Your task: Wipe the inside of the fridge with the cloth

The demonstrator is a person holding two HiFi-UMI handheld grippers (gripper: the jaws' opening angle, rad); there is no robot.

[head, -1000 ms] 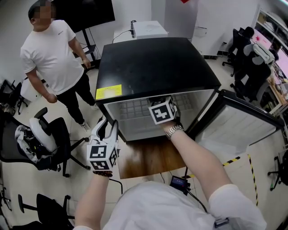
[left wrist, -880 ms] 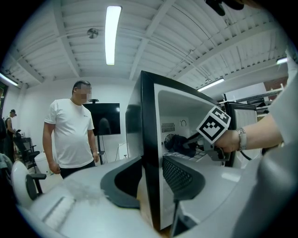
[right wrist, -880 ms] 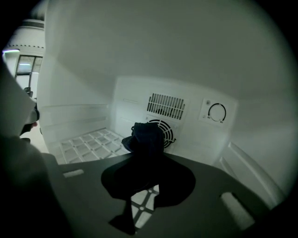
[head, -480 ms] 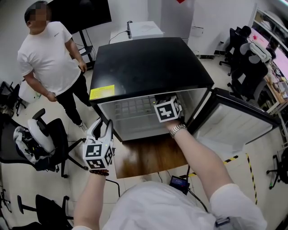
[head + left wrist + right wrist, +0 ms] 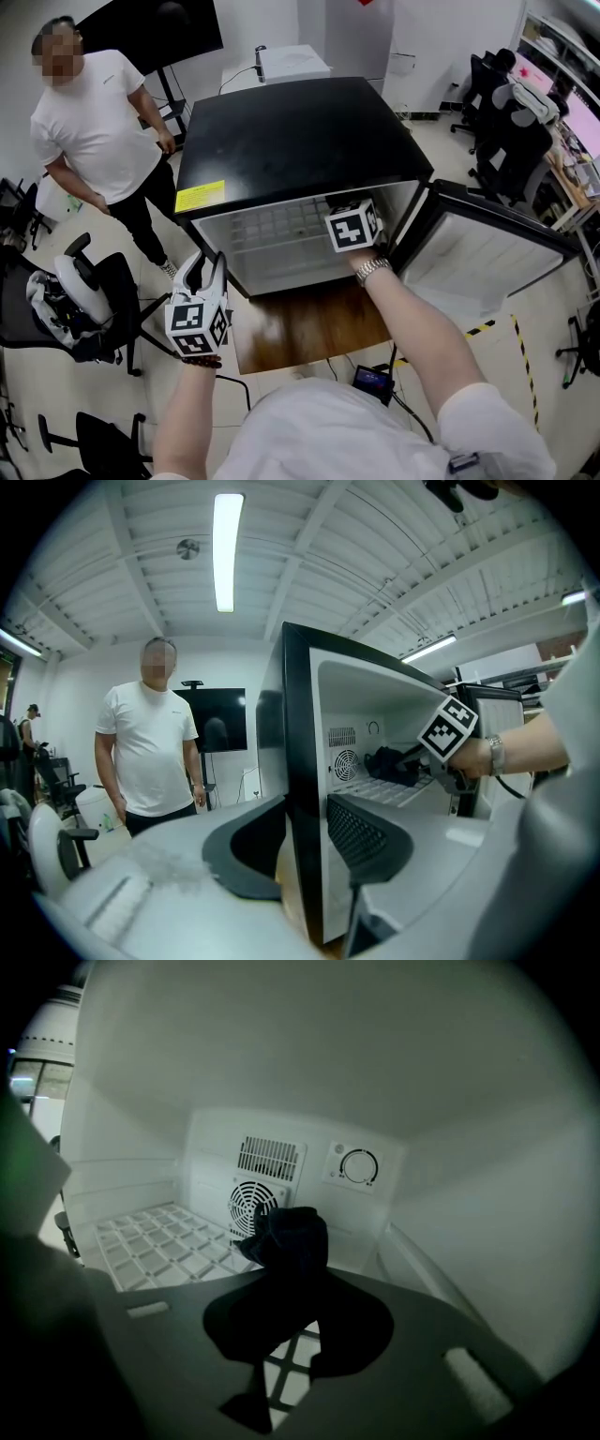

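Chairs and a bystander flank the fridge; right gripper jaws pinch the cloth inside, left gripper jaws gape.

The fridge has its door open at the right. Inside, the right gripper holds the cloth over the wire shelf — near the right wall, before the back-wall fan. The left gripper sits outside, by the left front corner — a person stands further left.

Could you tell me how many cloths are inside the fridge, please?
1. The dark cloth is held by the right gripper above the wire shelf, before the rear fan. Others may be hidden.
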